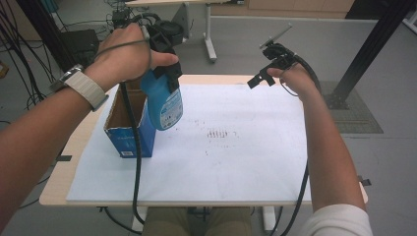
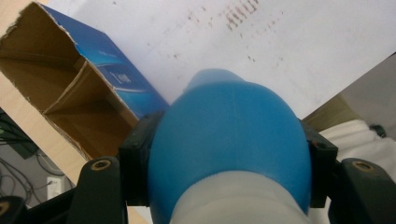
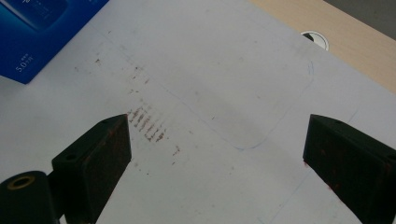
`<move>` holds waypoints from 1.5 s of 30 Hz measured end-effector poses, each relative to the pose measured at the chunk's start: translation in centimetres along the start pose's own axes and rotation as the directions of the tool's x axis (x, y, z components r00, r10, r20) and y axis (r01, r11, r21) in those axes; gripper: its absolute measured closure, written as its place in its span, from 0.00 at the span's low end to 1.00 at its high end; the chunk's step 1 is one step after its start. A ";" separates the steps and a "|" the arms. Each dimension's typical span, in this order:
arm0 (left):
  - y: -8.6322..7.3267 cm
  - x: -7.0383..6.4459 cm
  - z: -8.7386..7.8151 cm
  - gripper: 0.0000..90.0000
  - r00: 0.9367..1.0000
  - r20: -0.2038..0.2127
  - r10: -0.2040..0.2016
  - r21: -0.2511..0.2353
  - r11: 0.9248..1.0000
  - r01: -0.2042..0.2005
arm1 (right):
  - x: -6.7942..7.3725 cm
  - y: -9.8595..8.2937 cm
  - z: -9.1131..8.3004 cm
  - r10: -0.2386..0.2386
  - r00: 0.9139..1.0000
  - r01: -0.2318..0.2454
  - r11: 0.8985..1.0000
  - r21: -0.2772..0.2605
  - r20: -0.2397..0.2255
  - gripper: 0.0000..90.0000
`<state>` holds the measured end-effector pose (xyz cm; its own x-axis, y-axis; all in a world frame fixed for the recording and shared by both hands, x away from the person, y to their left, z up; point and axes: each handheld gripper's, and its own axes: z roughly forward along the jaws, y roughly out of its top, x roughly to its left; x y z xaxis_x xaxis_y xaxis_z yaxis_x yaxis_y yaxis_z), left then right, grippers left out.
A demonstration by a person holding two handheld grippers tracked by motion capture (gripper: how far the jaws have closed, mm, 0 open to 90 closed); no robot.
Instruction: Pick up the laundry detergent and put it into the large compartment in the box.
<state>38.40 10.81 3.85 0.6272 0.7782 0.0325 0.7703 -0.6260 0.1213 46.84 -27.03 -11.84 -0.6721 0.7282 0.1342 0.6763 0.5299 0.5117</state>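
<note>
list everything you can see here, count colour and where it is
bottle: 1, blue with a label, held in the air just right of the box, clamped between the left gripper's jaws
box: 1, blue outside, brown cardboard inside, top open, divided into compartments, standing at the left of the sheet
sheet: 1, white with brownish smudges near its middle, covering most of the table
table: 1, light wood, bare at the edges of the sheet
watch: 1, pale strap, on the left wrist
left gripper: 1, black, shut on the bottle
right gripper: 1, black, jaws wide apart, held above the sheet's far right part
</note>
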 end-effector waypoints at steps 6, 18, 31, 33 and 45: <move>0.1 0.6 -1.3 0.42 0.999 -0.022 -0.035 -0.008 0.999 0.035 | -0.1 -0.3 -0.4 0.003 1.000 -0.003 1.000 -0.015 0.001 0.09; 0.0 2.6 -3.0 0.42 0.990 -0.035 -0.134 -0.021 0.991 0.133 | 0.0 -0.2 -0.2 -0.001 1.000 0.001 1.000 -0.013 0.002 0.09; -0.6 5.6 -3.3 0.41 0.973 -0.025 -0.227 -0.024 0.974 0.227 | 0.1 0.0 0.1 -0.003 1.000 0.003 1.000 -0.013 0.001 0.08; -0.7 6.0 -3.3 0.41 0.969 -0.029 -0.247 -0.024 0.969 0.246 | 0.1 0.0 0.1 -0.008 1.000 0.008 1.000 -0.012 0.001 0.08; -1.8 8.5 -3.8 0.41 0.942 -0.034 -0.333 -0.039 0.943 0.332 | 0.4 0.2 0.3 -0.017 1.000 0.017 1.000 -0.001 0.001 0.08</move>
<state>41.89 18.70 7.72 0.3306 0.9435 0.0243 0.9297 -0.3299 0.1639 46.83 -26.54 -11.97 -0.6831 0.7197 0.1243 0.6644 0.5417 0.5148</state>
